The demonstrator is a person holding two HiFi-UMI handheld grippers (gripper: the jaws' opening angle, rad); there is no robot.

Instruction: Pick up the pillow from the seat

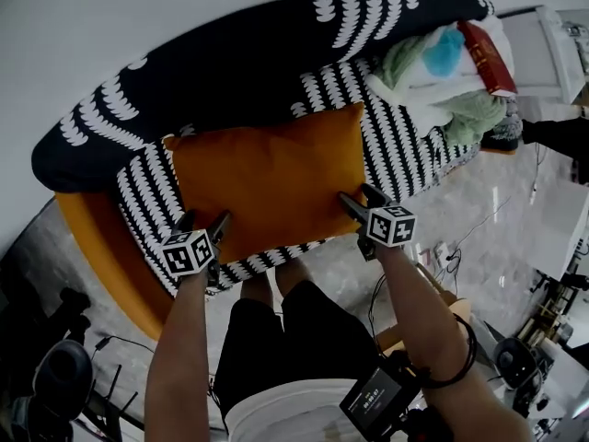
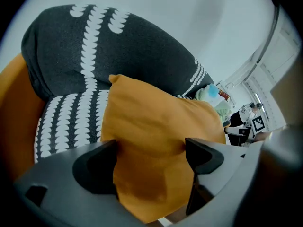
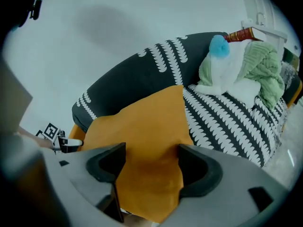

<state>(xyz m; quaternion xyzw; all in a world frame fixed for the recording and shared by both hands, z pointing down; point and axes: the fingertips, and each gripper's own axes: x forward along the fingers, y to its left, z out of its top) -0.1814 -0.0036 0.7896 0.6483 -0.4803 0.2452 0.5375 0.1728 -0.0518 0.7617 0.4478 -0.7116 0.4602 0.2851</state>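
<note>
An orange pillow (image 1: 276, 178) lies flat on the black-and-white patterned seat (image 1: 409, 150) of a round chair. My left gripper (image 1: 204, 221) stands at the pillow's near left corner and my right gripper (image 1: 357, 197) at its near right corner. In the left gripper view the pillow (image 2: 151, 122) runs between the spread jaws of the left gripper (image 2: 150, 157), which is open. The right gripper view shows the same: the pillow's corner (image 3: 142, 122) fills the gap of the open right gripper (image 3: 151, 162). Neither grip looks pressed tight.
The dark backrest (image 1: 230, 63) curves behind the pillow, on an orange chair frame (image 1: 92, 247). A heap of green and white cloth (image 1: 442, 81), a blue item (image 1: 446, 52) and a red book (image 1: 488, 58) fill the seat's right end. Cables and gear lie on the floor (image 1: 515, 247).
</note>
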